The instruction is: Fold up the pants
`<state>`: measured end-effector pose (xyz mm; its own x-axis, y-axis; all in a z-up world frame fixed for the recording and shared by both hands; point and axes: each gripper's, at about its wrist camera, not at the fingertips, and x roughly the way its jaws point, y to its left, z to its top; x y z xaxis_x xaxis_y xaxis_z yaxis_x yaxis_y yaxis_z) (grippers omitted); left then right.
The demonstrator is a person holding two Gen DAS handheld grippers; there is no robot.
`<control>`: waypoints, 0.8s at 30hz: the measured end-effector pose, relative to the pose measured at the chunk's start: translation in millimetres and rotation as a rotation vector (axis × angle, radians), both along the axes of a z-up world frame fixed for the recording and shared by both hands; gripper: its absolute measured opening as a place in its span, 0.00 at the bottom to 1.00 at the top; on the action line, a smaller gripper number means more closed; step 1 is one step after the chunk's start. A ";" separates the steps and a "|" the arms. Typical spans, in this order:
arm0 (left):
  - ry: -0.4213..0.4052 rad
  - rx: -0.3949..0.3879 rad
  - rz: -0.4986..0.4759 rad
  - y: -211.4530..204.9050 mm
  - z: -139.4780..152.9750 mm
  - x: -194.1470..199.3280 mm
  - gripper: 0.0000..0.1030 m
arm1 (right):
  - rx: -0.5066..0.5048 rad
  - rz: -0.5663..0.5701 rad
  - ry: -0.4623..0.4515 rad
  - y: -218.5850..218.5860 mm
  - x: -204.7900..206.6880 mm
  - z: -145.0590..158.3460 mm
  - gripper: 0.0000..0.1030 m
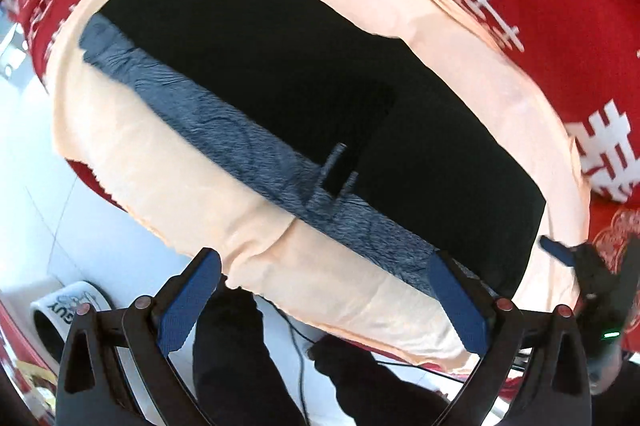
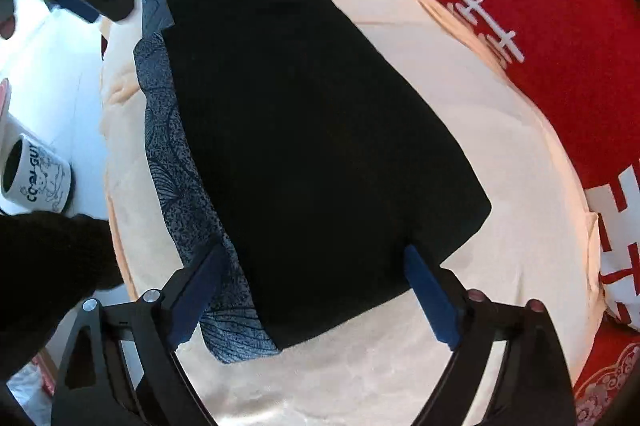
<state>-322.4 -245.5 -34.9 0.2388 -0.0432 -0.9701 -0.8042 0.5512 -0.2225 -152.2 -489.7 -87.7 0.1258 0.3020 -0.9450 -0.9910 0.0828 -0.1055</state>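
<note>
Open tools (image 1: 324, 302), black pants (image 2: 304, 130), peach blanket (image 2: 500, 154)

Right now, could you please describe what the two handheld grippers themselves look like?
Both the left gripper and the right gripper have black skeletal frames with triangular cut-outs, round rivets at the joints, and dark blue textured fingers.

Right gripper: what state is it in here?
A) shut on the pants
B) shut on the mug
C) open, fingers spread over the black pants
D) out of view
C: the right gripper has its blue pads wide apart, straddling the near end of the black pants, gripping nothing.
</note>
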 end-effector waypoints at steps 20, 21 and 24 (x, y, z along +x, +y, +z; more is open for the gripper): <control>-0.028 -0.031 0.036 180.6 -39.4 -25.2 1.00 | -0.060 0.076 0.203 165.0 -3.2 29.7 1.00; -0.017 -0.033 0.030 187.9 -46.4 -23.4 1.00 | -0.034 0.091 0.218 180.6 -0.1 41.3 1.00; 0.137 -0.108 -0.001 204.8 -89.6 -21.1 1.00 | -0.026 0.163 0.196 245.5 6.2 53.0 1.00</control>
<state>-343.6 -40.7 -124.4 0.1045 -0.1489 -0.9833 -0.8303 0.5312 -0.1687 -146.0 -244.2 -34.8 -0.1092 0.2782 -0.9543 -0.9927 -0.0799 0.0903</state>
